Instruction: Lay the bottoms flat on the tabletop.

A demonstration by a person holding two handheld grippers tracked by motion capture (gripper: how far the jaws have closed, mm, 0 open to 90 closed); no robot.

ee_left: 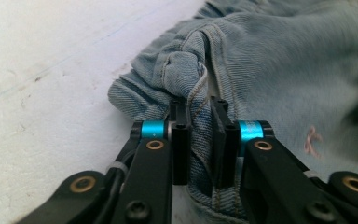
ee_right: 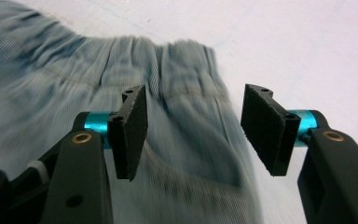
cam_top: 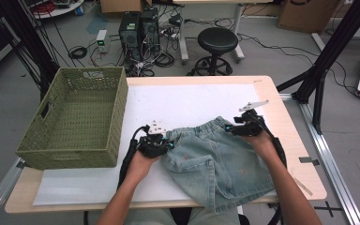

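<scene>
Faded light-blue denim makes up the shorts [cam_top: 220,161], a small pair with a gathered elastic waistband, orange-tan topstitching along the seams and a patch pocket on the side facing up. A small pinkish mark sits on the cloth in the left gripper view, and a few faint rusty specks dot the fabric in the high view. The shorts lie spread on the white sheet [cam_top: 187,105] that covers the table [cam_top: 286,140], toward its near right corner, with the leg hems hanging slightly over the near edge and the waistband pointing to the far edge.

The left gripper [cam_top: 155,144] is at the left end of the waistband; in its own view [ee_left: 199,140] the jaws are pressed together on a bunched fold of denim, a seam running up between the pads. The right gripper [cam_top: 243,125] hovers at the waistband's right end; its own view [ee_right: 196,135] shows the jaws standing well apart above the cloth, gripping nothing.

A woven olive-green basket [cam_top: 77,117] rests on the table's left edge, well apart from the shorts.
</scene>
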